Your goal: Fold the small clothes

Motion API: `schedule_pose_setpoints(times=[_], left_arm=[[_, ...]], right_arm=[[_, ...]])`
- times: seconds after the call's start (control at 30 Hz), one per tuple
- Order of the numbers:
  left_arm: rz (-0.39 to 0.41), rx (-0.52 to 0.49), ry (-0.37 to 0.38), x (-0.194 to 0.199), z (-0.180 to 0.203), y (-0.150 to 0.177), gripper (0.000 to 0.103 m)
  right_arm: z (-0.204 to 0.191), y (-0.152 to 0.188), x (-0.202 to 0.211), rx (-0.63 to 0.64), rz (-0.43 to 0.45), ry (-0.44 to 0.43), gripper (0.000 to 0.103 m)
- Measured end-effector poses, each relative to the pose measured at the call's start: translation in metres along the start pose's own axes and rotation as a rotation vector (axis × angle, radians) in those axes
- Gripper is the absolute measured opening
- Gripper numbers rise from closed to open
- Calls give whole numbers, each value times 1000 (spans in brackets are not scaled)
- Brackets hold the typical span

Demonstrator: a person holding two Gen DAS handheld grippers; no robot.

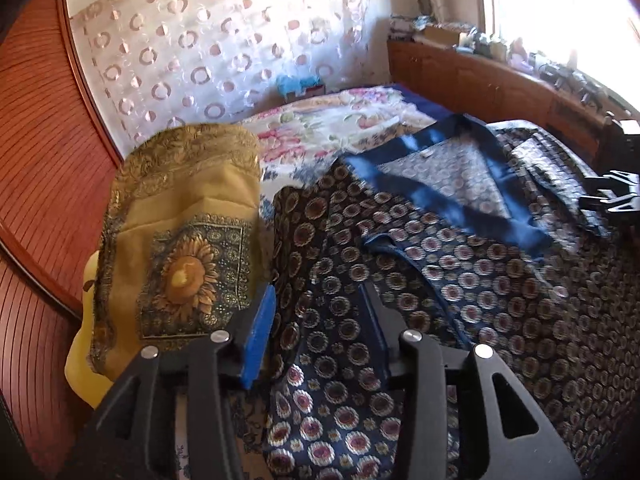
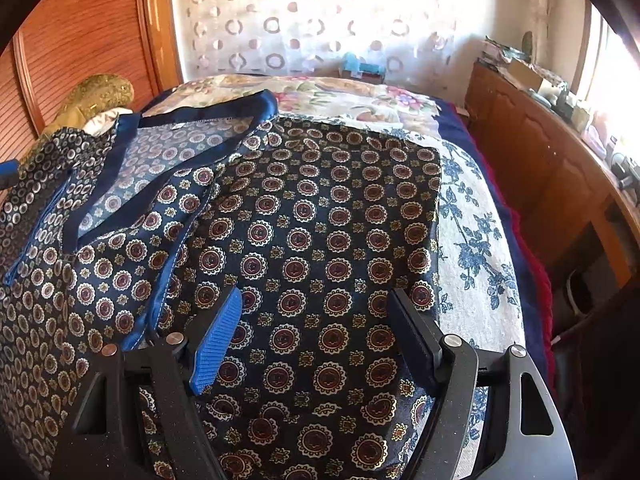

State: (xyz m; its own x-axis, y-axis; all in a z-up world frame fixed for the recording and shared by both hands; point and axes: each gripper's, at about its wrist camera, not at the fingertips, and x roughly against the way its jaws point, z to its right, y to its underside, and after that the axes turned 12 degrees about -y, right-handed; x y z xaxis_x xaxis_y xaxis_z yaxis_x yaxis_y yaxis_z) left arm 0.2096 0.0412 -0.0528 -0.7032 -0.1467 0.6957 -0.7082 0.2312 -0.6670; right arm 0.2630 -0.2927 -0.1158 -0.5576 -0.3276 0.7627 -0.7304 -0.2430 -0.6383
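A dark navy patterned garment (image 2: 320, 240), printed with round medallions and edged in plain blue trim (image 2: 208, 118), is spread across the bed (image 2: 476, 240), over a floral bedspread. The neckline is laid open toward the far side of the garment, so the paler inner face is exposed. No finished fold can be made out; only loose creases are seen on the side nearest the yellow sunflower cushion (image 1: 180, 256). The folding is therefore judged to be barely begun, with every fold left to do. The left tongs (image 1: 316, 320) are held released above the garment's cushion side, nothing between the pads. The right tongs (image 2: 316, 320) are likewise spread wide over the garment's middle, grasping nothing.
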Motion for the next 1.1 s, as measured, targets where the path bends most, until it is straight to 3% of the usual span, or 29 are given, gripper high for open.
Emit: schedule_pose_setpoints(times=[0.13,0.2,0.3,0.33,0.53,0.7,0.77,0.93,1.1], left_arm=[[-66,48,47,-26,-6,-6,41],[-73,52,36,-34,-7,-8,41],[-99,52,33,-42,-9,-8,5],[-105,69,49,-43,-10,-7,2],[16,133,65,-5,-22,-4,0],[96,144,100,34,-24,-1,0],[110,139,132,43,-20,0,0],[118,111,151,46,-7,1,0],[112,103,154,43,0,1,0]], right_arm=[[-3,0,-2,7,-5,10,76],[-5,0,-3,18,-7,21,76],[-5,0,-3,22,-7,23,76],[-5,0,-3,19,-6,22,76],[-6,0,-2,18,0,30,76],[10,-7,26,-39,88,-21,76],[20,-17,37,-54,119,-3,75],[61,-38,19,-116,56,52,70],[93,-47,-8,-212,-3,-2,61]])
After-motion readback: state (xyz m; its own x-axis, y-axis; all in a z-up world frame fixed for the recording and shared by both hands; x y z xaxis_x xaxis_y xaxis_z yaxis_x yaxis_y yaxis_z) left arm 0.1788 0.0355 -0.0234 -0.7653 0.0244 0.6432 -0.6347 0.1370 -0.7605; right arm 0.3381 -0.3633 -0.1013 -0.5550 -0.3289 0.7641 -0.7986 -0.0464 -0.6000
